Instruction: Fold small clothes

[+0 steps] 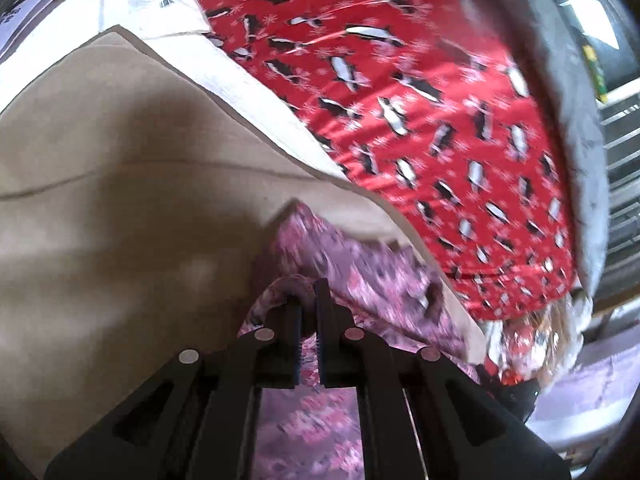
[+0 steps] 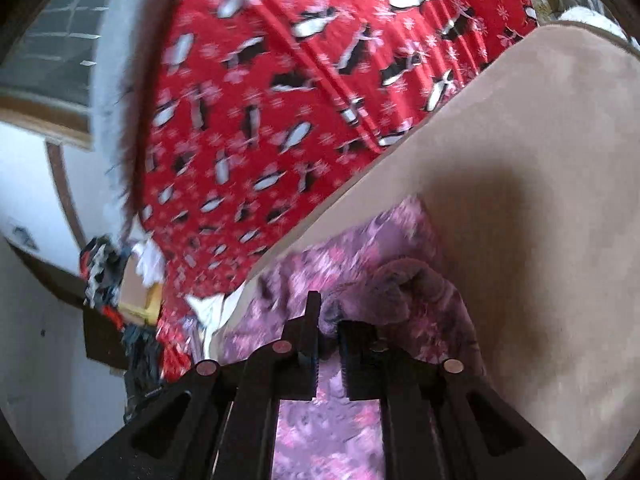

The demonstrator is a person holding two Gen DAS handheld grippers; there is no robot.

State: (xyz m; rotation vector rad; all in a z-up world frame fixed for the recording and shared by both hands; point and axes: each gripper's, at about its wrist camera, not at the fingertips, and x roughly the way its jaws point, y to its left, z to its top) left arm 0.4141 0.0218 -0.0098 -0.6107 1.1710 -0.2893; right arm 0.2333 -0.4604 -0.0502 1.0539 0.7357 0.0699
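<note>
pinching the pink floral garment (image 1: 352, 264), left gripper (image 1: 308, 300) and right gripper (image 2: 328, 312) angle down over tan cardboard (image 1: 120, 208).

1. We see a lived-in home, not a lab or a shop.
2. A red penguin-print cloth (image 1: 400, 92) covers the desk, with a brown cardboard sheet (image 1: 120, 208) laid on it.
3. Papers and mail (image 1: 132, 0) lie at the far edge.
4. A heap of mixed clothes (image 2: 108, 276) sits beside the desk, near a white wall (image 2: 32, 344).
</note>
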